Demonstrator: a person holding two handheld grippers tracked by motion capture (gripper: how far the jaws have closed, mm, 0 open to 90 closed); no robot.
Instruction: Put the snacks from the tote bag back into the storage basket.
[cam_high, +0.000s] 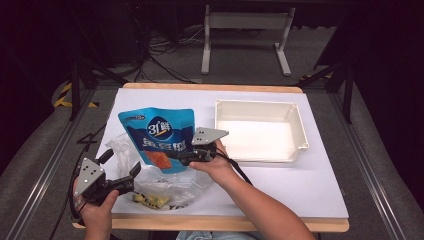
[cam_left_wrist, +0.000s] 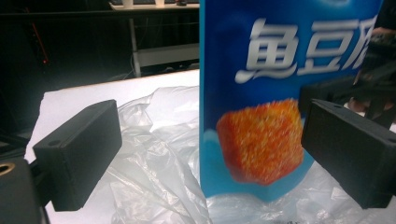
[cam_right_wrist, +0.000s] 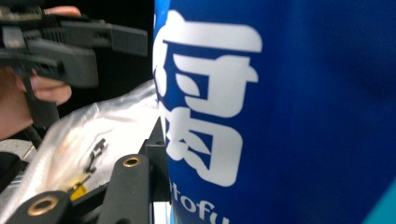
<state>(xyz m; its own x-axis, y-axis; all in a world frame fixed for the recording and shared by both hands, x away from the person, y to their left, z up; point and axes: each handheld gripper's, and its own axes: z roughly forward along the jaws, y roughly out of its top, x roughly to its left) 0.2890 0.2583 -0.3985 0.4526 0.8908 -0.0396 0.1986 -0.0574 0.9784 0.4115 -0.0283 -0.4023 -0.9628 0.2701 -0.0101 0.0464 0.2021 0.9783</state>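
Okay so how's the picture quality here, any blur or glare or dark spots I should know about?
High view: table evenly lit and sharp, surroundings dark, white bin slightly washed out. Left gripper view: the orange cube on the blue pouch looks smeared, and the clear plastic bag shows soft glare. Right gripper view: pouch so close its lettering blurs; the left hand-held gripper is soft against black.

The upright blue pouch and the crumpled clear bag beneath it block the bench's near-left part, between the left tool and right tool. The white tray takes the far right. The near-right bench lies open.
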